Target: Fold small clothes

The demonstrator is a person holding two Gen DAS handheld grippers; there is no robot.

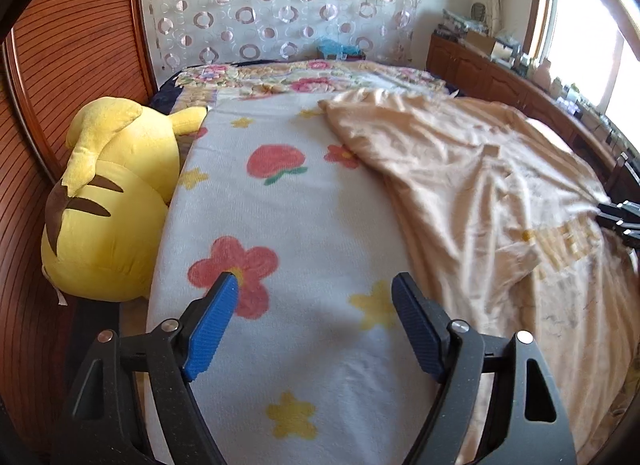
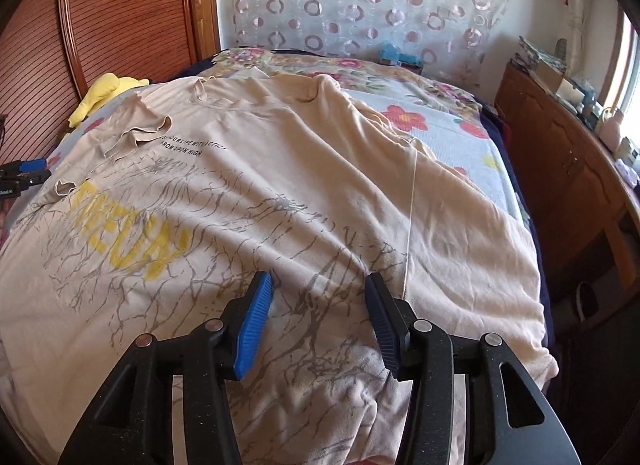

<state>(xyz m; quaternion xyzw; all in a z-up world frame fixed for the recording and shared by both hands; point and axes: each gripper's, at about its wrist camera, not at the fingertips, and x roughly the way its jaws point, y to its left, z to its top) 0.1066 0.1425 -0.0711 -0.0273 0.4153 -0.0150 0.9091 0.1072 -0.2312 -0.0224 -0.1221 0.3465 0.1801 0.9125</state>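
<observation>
A beige T-shirt [image 2: 248, 193] with yellow letters and grey crack print lies spread on the bed, collar toward the far end. In the left wrist view the same T-shirt [image 1: 480, 193] covers the right half of the bed. My right gripper [image 2: 318, 285] hovers over the shirt's lower part with jaws apart and nothing between the blue pads. My left gripper [image 1: 314, 285] stands wide open over the flowered blanket [image 1: 280, 225], left of the shirt, holding nothing. The left gripper's tips [image 2: 24, 175] show at the left edge of the right wrist view, the right gripper's [image 1: 620, 217] at the right edge of the left one.
A yellow plush toy [image 1: 108, 201] lies against the wooden slatted wall [image 1: 60, 65] at the bed's left side. A wooden cabinet [image 2: 568, 169] with clutter on top runs along the right under a bright window. A patterned curtain [image 2: 360, 5] hangs behind the bed.
</observation>
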